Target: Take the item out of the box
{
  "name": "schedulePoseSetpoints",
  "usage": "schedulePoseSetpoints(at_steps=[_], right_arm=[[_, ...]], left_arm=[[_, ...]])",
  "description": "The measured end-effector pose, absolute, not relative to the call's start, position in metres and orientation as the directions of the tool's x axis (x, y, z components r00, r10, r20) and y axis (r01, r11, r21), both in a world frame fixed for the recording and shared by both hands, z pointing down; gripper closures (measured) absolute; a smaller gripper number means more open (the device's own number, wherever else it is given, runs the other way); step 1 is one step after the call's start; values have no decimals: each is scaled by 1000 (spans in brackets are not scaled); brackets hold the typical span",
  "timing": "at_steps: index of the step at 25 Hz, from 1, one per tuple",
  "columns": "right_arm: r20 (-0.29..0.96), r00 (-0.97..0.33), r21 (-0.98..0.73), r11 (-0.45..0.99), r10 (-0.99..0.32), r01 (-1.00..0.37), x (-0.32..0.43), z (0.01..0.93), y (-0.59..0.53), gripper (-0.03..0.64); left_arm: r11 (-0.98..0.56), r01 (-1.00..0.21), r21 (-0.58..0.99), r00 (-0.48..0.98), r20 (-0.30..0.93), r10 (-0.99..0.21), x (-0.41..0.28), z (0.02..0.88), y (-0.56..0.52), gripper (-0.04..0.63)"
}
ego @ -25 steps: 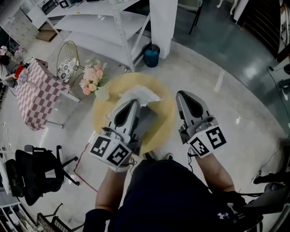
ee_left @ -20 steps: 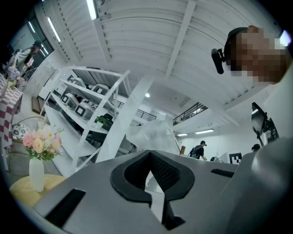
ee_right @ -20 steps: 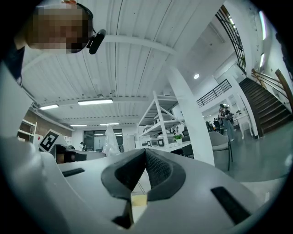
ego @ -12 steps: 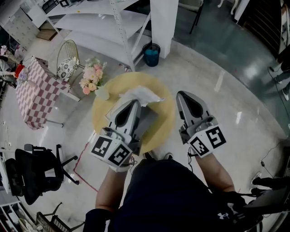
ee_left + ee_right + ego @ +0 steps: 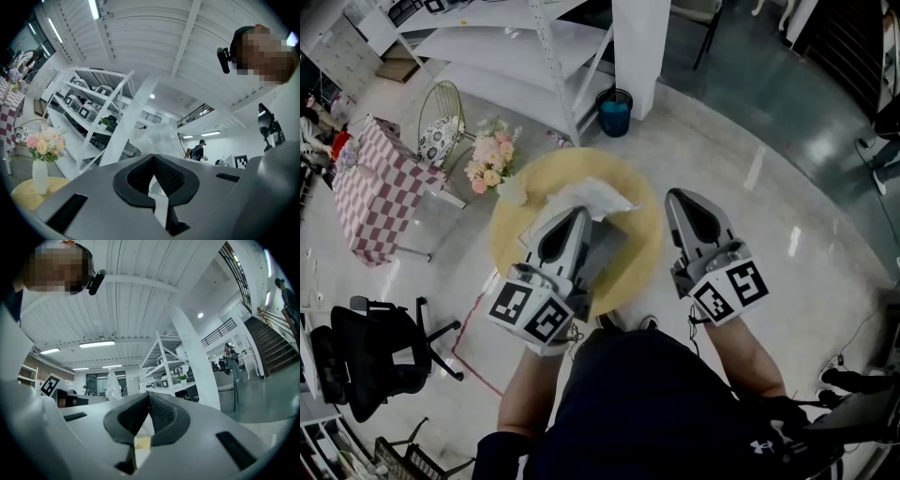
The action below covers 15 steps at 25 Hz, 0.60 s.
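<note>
Glossy grey floor surrounds round yellow table bearing a box.

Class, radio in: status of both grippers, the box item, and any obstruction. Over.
Left gripper shut, tips by crumpled white plastic item. Right gripper shut, empty, alongside. Item pokes from dark grey box on round yellow table. Nothing blocking.

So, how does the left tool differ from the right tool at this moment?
The left tool hangs over the yellow table, its tip near the white wrapping and the grey box; the right tool is beside the table, mostly over the floor. The left tool slants inward to the right, the right tool inward to the left. Both have jaws together and hold nothing.
</note>
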State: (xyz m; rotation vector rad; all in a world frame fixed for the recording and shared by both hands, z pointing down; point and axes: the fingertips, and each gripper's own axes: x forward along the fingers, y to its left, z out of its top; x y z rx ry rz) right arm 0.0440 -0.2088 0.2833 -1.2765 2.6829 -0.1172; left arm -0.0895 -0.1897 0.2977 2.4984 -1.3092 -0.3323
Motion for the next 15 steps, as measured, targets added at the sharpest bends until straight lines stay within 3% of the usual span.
schedulePoseSetpoints(at_steps=[15], right_arm=[[-112,-620,-178,630,-777,-756,44,285,-210,605]], left_arm=[[-539,-757,368,560,-59,-826,-91,299,-189,580]])
